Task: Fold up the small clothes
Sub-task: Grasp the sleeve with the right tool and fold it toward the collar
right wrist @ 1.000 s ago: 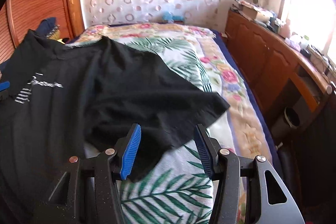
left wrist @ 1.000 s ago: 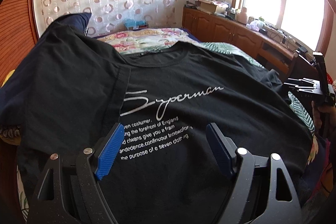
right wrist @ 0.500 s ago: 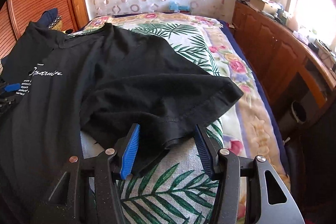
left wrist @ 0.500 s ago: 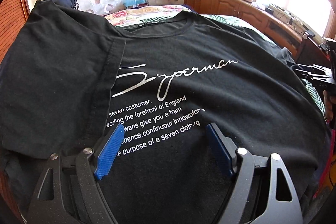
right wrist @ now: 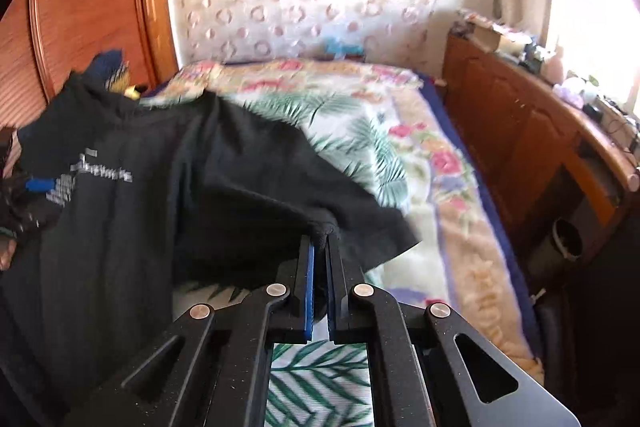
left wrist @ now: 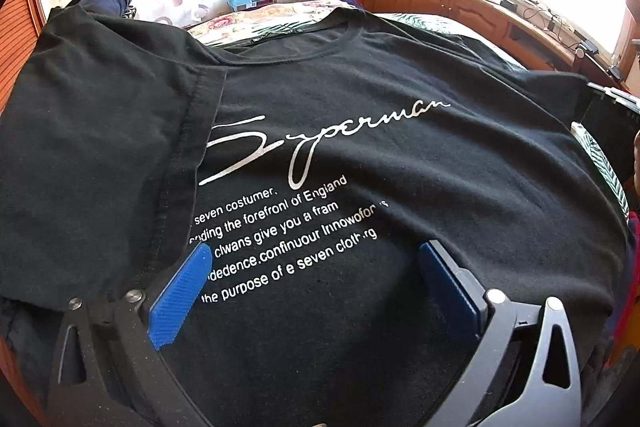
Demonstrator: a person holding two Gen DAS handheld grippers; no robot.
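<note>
A black T-shirt (left wrist: 360, 147) with white "Superman" print lies face up on the bed, its left sleeve (left wrist: 100, 147) folded in over the chest. My left gripper (left wrist: 312, 249) hovers low over the printed lines. Its jaws are opening wide, and nothing is pinched between the blue pads (left wrist: 180, 291); the cloth only lies beneath them. In the right wrist view the same T-shirt (right wrist: 140, 227) spreads to the left. My right gripper (right wrist: 320, 237) is shut on the hem of the other sleeve (right wrist: 360, 223), with a bunch of black cloth pinched at the tips and raised off the bedcover.
A bedcover (right wrist: 400, 155) with palm leaves and flowers lies under the shirt. A wooden cabinet (right wrist: 520, 131) with clutter on top runs along the right side, with a dark bin (right wrist: 564, 239) beside it. A wooden wardrobe (right wrist: 80, 7) stands at the left.
My right gripper has shut on the sleeve hem and lifted it a little. My left gripper has sunk closer to the print and its jaws stand wider.
</note>
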